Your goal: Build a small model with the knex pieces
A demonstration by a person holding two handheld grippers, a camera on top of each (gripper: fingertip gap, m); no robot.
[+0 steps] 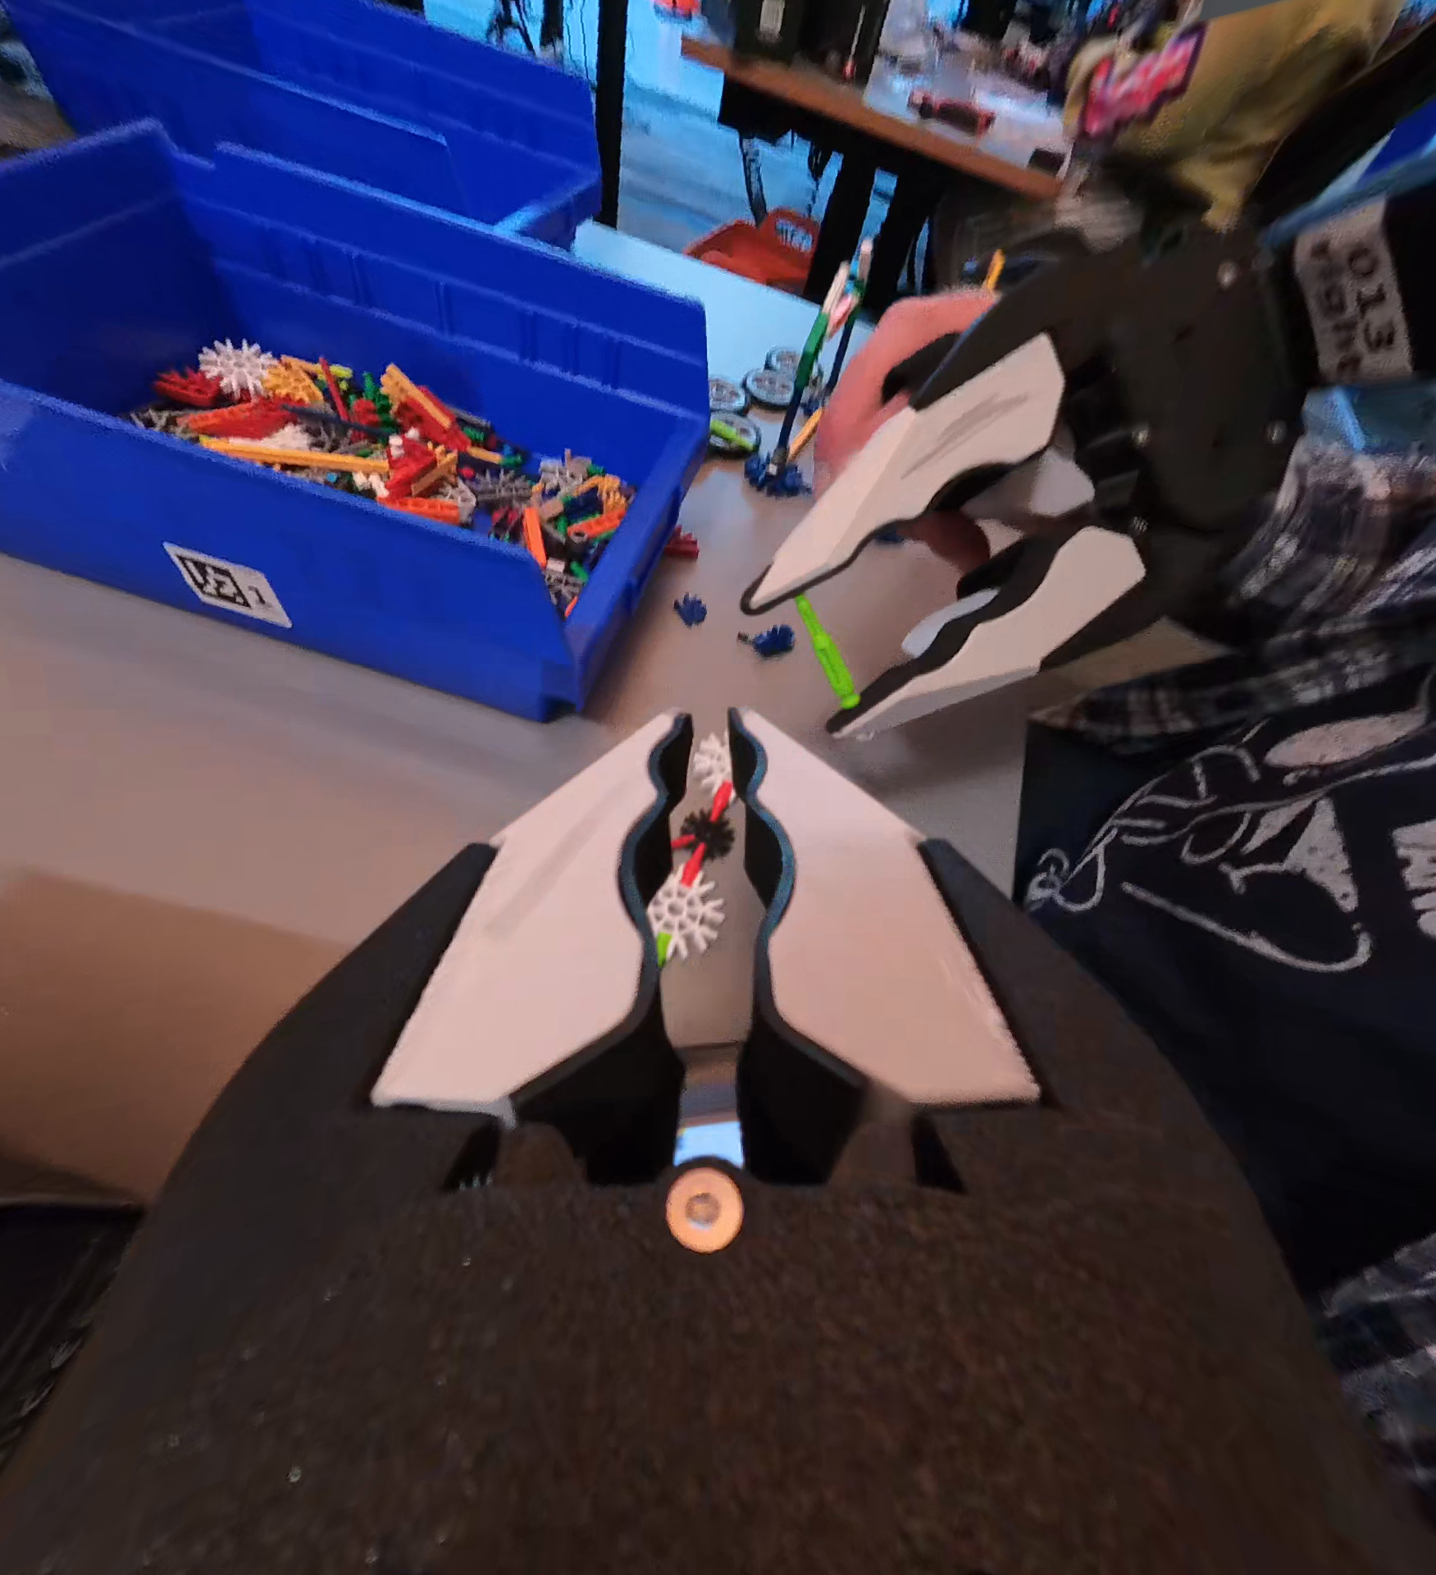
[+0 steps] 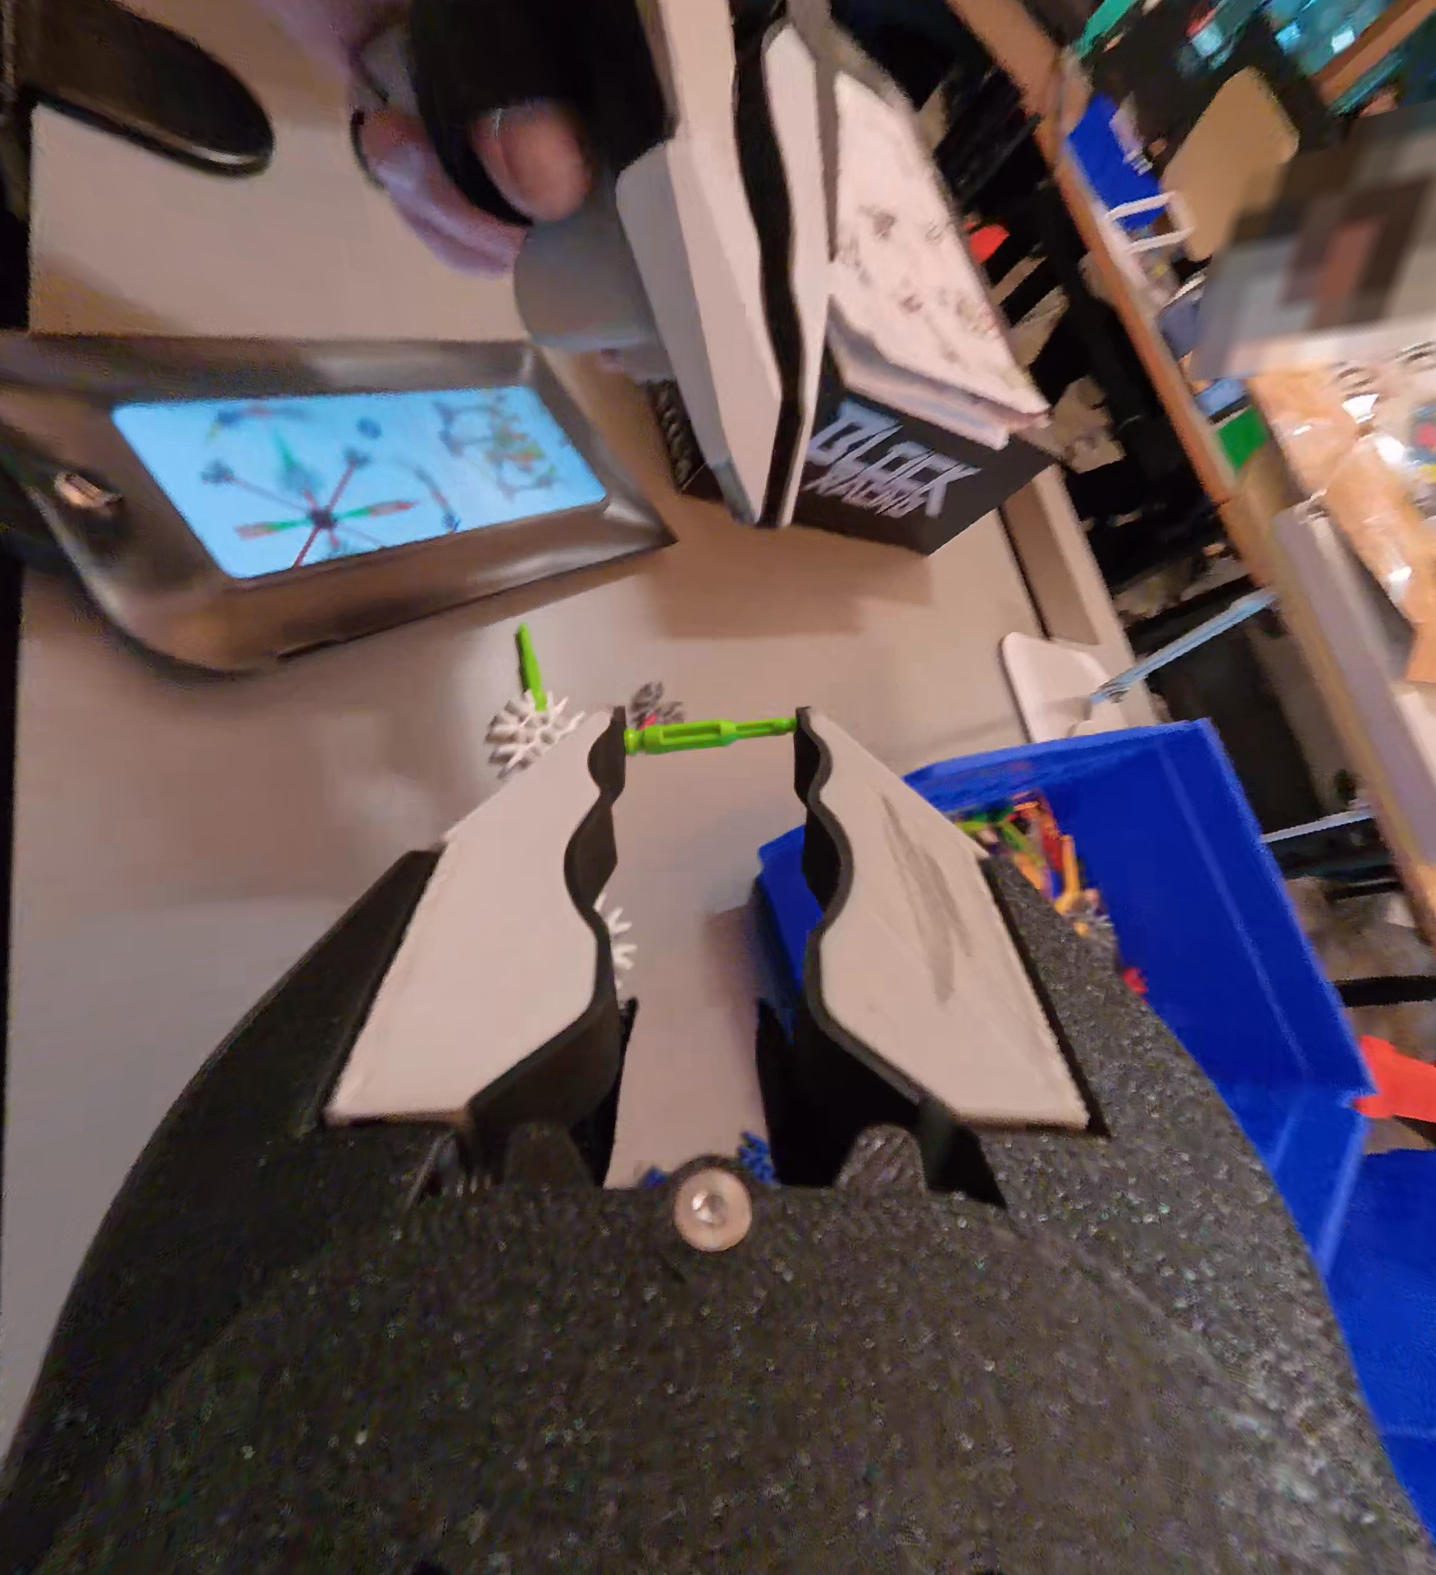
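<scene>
**Gripper states and parts count, near to far**

**1. Left gripper.** The left gripper hung over the grey table. Its fingers were drawn together to a narrow slit and grasped nothing. In the right wrist view they looked pressed flat against each other.

**2. Assembly under the left gripper.** A small rod-and-connector assembly lay on the table and showed through the slit. Counted:
- two white snowflake connectors
- one black connector, between the two white ones
- two short red rods, joining the three connectors
- one green stub at the near white connector

**3. Right gripper.** The right gripper was clenched on one green rod, held end to end between its fingertips. The jaws therefore stood wide apart. The rod sat just above the table, near the assembly and beside the bin.

**4. Loose parts.** Two blue connectors lay apart on the table, just beyond the green rod. A third stood farther off, on the end of an upright rod. About four wheels lay behind it; blur prevented an exact count.

**5. Bins.** One blue bin held mixed coloured parts, too many to count. At least one more blue bin stood behind it.

**6. Other items.** One phone with a lit screen and one black box lay on the table beyond the assembly.
</scene>
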